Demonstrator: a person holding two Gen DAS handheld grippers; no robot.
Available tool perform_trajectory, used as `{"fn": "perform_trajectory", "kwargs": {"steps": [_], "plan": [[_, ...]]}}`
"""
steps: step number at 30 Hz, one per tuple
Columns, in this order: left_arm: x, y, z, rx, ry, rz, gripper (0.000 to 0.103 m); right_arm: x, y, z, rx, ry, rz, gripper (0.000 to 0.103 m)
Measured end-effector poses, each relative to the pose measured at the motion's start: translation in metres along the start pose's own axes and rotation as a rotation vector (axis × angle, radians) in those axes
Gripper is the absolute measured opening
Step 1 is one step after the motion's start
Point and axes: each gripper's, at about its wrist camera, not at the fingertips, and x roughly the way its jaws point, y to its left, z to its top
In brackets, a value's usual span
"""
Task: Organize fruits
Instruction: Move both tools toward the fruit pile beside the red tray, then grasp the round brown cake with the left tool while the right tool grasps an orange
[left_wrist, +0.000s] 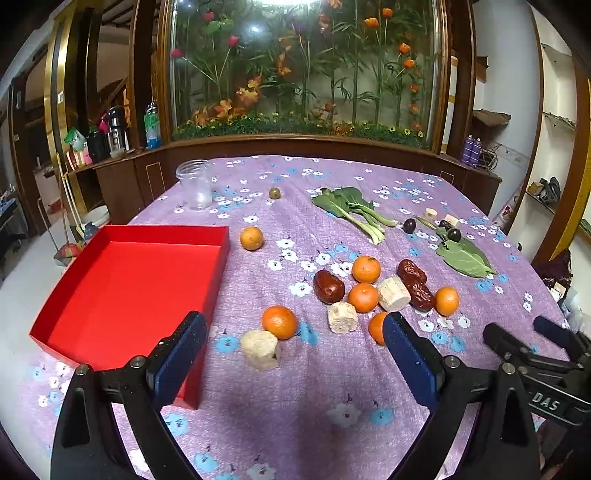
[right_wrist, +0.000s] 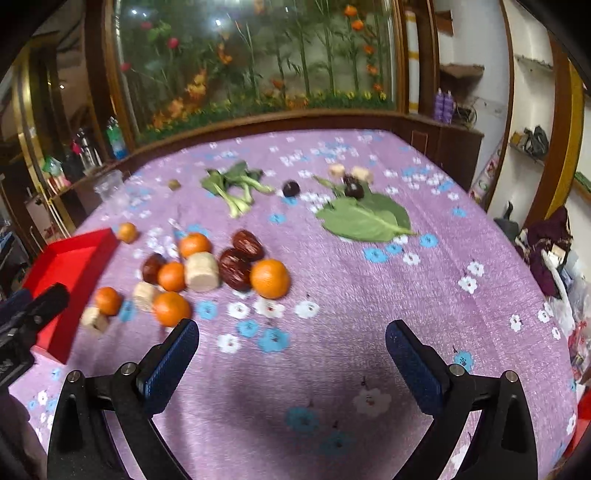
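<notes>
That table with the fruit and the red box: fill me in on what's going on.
A person holds a gripper in each hand above the table. The left gripper and the right gripper are both open and hold nothing. The red box is empty. The oranges, dates and other food lie loose on the cloth, so sorting has not started.

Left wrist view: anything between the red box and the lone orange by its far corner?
Nothing; bare purple cloth separates the red box and the orange, seen in left wrist view.
</notes>
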Motion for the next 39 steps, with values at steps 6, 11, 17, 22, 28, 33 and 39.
{"fn": "perform_trajectory", "kwargs": {"steps": [6, 11, 17, 22, 28, 33, 39], "plan": [[-0.007, 0.005, -0.003, 0.016, 0.006, 0.001, 0.096, -0.019, 0.017, -0.003, -0.079, -0.116, 0.001, 0.102], [-0.005, 0.01, -0.005, -0.002, 0.029, 0.005, 0.096, -0.015, 0.025, -0.004, -0.096, -0.065, 0.013, 0.102], [0.006, 0.015, -0.01, -0.023, 0.058, -0.014, 0.096, -0.003, 0.025, -0.005, -0.089, -0.01, 0.028, 0.102], [0.016, 0.019, -0.011, -0.04, 0.076, -0.038, 0.096, 0.006, 0.019, -0.005, -0.08, 0.015, 0.045, 0.1], [0.013, 0.057, 0.001, -0.104, 0.031, -0.048, 0.096, 0.016, 0.01, -0.004, -0.09, 0.056, 0.089, 0.088], [0.015, 0.096, 0.01, -0.199, 0.041, -0.048, 0.096, 0.022, -0.001, 0.0, -0.079, 0.077, 0.115, 0.087], [0.031, 0.061, 0.009, -0.075, 0.083, -0.129, 0.094, 0.034, -0.002, 0.004, -0.071, 0.11, 0.171, 0.083]]}}
